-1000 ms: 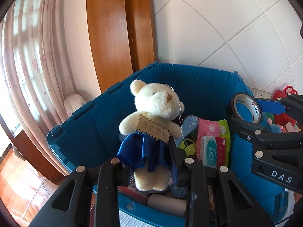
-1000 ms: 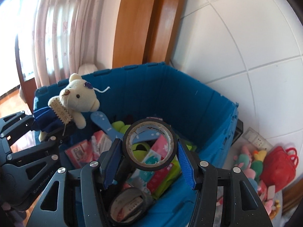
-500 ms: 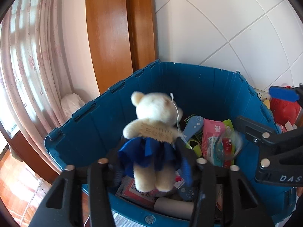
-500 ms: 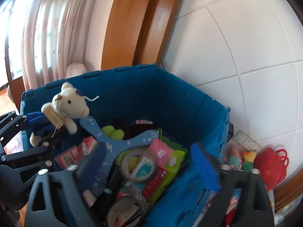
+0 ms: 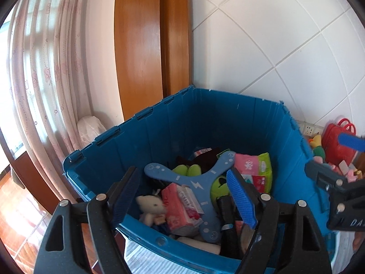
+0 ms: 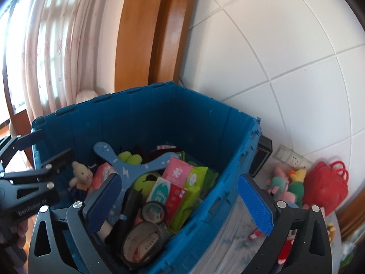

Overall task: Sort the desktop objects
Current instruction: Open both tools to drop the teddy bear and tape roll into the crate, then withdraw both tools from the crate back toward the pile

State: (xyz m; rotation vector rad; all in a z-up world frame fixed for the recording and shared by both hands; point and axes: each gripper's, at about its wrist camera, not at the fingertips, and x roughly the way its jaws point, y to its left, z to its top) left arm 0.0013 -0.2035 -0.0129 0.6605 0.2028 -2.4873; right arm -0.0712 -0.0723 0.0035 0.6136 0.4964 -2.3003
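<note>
A blue storage bin [image 5: 205, 114] [image 6: 230, 182] holds several items. A cream teddy bear [image 5: 151, 207] [image 6: 79, 177] lies inside at its near left. A black tape roll [image 6: 152, 210] lies inside near the front, beside a second roll [image 6: 143, 239]. A blue three-armed boomerang [image 5: 198, 182] [image 6: 127, 166] rests on pink and green tissue packs [image 5: 253, 169] [image 6: 182, 182]. My left gripper [image 5: 184, 201] is open and empty above the bin's near edge. My right gripper [image 6: 182, 203] is open and empty above the bin's right front corner.
The bin stands in a corner against a white tiled wall [image 5: 273, 45] and a wooden door frame [image 5: 148, 45]. A curtain [image 5: 34, 91] hangs at the left. Plush toys [image 6: 289, 187] and a red bag [image 6: 326, 182] lie right of the bin by a wall socket [image 6: 292, 159].
My left gripper opened and the teddy bear dropped into the bin. My right gripper opened and the tape roll fell into the bin.
</note>
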